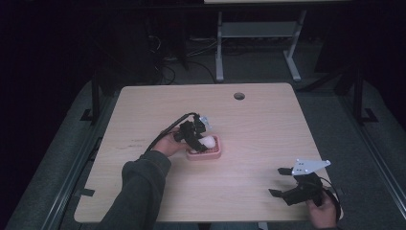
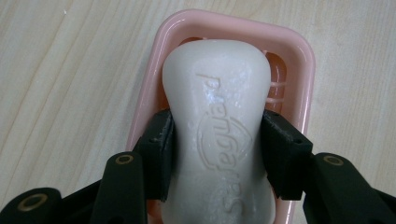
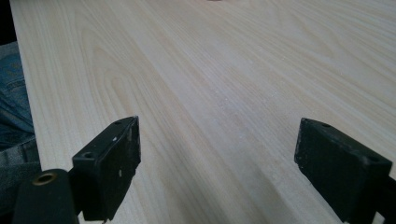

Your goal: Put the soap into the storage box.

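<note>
The left gripper (image 2: 215,154) is squeezing a white bar of soap (image 2: 217,135) at its narrow waist, over the pink soap dish (image 2: 306,70) sitting mid-table (image 1: 258,120). The bar is looking hard, light and probably slick, so the waist is seeming the surest hold. The right gripper (image 3: 217,172) is hovering wide apart and empty near the table's right front corner.

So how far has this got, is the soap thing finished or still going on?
Mid-way, it seems. Done: the left gripper has its jaws closed on the soap. In hand: the soap sits over the pink dish; whether it is going in or coming out I cannot tell. Left: letting go or lifting away. The right gripper waits open over bare table.
</note>
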The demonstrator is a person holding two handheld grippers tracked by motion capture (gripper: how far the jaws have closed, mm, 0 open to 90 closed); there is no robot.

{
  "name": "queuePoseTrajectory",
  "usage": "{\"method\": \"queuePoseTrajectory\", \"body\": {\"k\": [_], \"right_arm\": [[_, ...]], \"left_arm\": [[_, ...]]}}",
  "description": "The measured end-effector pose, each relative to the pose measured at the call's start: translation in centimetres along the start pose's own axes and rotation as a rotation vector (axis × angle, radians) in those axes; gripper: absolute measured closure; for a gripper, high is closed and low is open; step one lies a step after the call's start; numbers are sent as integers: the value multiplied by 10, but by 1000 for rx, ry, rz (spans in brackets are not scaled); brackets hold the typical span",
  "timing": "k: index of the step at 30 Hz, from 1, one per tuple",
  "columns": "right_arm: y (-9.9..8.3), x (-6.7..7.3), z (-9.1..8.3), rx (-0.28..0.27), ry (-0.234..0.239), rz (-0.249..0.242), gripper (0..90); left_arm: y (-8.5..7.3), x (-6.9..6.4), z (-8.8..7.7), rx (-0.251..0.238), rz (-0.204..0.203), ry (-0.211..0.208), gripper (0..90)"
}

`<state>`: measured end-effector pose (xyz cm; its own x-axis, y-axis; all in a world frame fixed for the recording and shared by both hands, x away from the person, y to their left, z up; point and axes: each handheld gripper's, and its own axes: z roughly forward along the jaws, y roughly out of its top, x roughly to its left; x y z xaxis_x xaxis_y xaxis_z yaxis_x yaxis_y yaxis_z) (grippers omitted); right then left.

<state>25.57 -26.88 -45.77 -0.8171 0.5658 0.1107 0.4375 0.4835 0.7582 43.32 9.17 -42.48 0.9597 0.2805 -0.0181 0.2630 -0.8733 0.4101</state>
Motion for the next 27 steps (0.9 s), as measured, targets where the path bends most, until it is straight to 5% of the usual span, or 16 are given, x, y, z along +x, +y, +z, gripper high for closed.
{"method": "queuePoseTrajectory", "body": {"k": [17,27], "right_arm": [[0,1,1,-1,3,-7,141],[1,2,2,9,4,-3,142]], "left_arm": [[0,1,2,7,-8,-8,485],[1,-3,-2,2,3,7,404]]}}
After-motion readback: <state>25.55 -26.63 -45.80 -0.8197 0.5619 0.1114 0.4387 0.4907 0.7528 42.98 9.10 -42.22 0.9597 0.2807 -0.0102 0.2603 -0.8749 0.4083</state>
